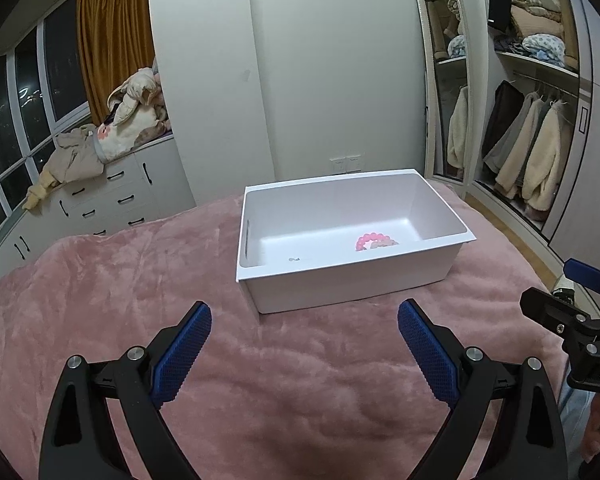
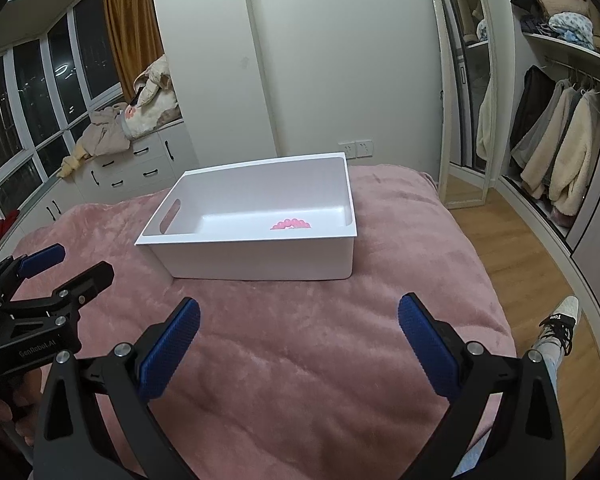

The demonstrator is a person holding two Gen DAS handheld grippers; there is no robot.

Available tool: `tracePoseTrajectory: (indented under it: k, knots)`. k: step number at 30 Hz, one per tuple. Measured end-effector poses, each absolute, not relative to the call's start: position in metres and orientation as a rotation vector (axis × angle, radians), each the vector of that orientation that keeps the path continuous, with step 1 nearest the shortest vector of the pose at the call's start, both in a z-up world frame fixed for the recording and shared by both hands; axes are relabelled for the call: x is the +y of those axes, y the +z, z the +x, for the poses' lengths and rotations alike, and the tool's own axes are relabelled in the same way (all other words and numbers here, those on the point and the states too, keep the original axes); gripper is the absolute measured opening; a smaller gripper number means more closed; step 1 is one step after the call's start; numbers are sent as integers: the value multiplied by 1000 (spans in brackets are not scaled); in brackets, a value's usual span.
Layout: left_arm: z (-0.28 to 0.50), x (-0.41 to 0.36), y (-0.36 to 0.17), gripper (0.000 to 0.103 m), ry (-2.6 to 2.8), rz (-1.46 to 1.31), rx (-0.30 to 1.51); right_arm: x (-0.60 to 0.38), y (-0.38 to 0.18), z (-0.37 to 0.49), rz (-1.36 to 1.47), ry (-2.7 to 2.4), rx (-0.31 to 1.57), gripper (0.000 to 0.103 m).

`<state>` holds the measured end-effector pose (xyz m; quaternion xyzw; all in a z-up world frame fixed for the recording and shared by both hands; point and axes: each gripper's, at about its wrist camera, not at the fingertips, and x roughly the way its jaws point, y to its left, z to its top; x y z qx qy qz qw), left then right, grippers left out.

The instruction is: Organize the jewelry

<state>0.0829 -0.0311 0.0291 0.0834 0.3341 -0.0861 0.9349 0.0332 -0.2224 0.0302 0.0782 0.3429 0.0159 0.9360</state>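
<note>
Pink beaded bracelet (image 1: 370,241) curled in white bin (image 1: 340,284), both tools (image 1: 304,320) (image 2: 299,318) spread wide, empty

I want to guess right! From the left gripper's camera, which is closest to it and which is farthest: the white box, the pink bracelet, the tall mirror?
1. white box, straight ahead on the bed.
2. pink bracelet, inside it, toward the right.
3. tall mirror, against the far wall, right.

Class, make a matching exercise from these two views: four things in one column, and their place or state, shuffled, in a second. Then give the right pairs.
Things:
1. bracelet
2. bin
3. left gripper
4. coats

Place or state:
A. open, holding nothing
B. hanging in the wardrobe
C. inside the bin
D. on the pink blanket

Pairs: 1-C, 2-D, 3-A, 4-B
</note>
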Motion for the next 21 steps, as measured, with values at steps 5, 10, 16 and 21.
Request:
tracePoseTrajectory:
  k: [5, 10, 16, 21]
  knots:
    - [84, -33, 26, 95, -183, 173, 687, -227, 25, 35, 172, 21, 710, 98]
    - [82, -34, 26, 95, -191, 174, 679, -225, 22, 37, 168, 21, 720, 98]
    - [81, -33, 26, 95, -200, 169, 671, -225, 19, 37, 168, 22, 725, 98]
    - [81, -32, 25, 95, -199, 168, 676, -225, 19, 38, 166, 20, 727, 98]
